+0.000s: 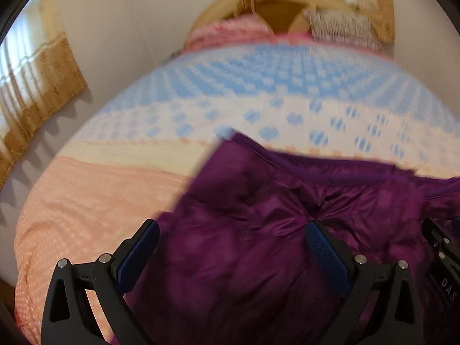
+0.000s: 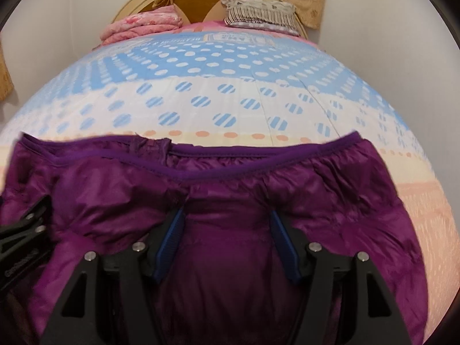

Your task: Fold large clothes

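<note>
Across the lower frame, your purple jacket (image 2: 230,201) lies on the bed (image 2: 201,100).
Both grippers' fingers are spread: left gripper (image 1: 233,235), right gripper (image 2: 227,218).

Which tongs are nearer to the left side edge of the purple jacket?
Left. The left tongs stand open with one finger at the purple jacket left side edge; the right tongs stand over its middle.

Purple jacket (image 2: 230,258) on a dotted bedspread (image 2: 230,95)

Bedspread bands run blue, white and peach; folded blanket (image 2: 141,26) is pink.
</note>
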Tool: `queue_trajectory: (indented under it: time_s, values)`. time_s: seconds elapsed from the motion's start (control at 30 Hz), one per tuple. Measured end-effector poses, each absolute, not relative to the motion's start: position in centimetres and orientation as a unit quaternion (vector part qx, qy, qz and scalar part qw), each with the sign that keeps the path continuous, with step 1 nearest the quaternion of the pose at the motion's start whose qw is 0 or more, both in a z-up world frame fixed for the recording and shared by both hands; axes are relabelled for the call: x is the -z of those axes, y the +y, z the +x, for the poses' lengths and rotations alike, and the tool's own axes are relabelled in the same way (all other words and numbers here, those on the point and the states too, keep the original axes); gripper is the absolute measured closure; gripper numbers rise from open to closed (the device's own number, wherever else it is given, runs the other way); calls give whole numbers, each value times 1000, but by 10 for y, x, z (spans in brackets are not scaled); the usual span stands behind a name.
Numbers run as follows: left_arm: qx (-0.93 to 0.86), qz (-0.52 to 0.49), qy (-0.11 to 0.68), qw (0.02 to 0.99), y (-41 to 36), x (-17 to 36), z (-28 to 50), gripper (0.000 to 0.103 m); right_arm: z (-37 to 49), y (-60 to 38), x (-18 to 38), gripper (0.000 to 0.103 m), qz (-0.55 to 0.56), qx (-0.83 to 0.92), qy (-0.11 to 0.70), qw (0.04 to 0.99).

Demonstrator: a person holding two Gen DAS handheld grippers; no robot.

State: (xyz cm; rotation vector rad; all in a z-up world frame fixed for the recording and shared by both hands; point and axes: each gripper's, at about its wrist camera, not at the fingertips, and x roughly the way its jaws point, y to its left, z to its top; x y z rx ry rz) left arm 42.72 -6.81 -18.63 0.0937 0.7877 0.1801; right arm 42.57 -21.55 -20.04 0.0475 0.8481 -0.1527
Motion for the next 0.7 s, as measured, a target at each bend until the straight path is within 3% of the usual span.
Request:
queue_trajectory:
  time_s: [0.1,0.27,0.43,0.7]
  values:
    - [-88,49,362,927,-58,181,408,1,411,-198,188,26,-2,73,388,919]
    - [-94,68,396,911,-60,223,420,1,422,-187,225,25,-19,79,420,904]
    - [-95,50,390,915,-60,228,422,1,424,-184,232,23,-27,78,417,905]
    - [-100,8,373,923,-16,191,362,1,375,-188,195,20,6,55,413,909]
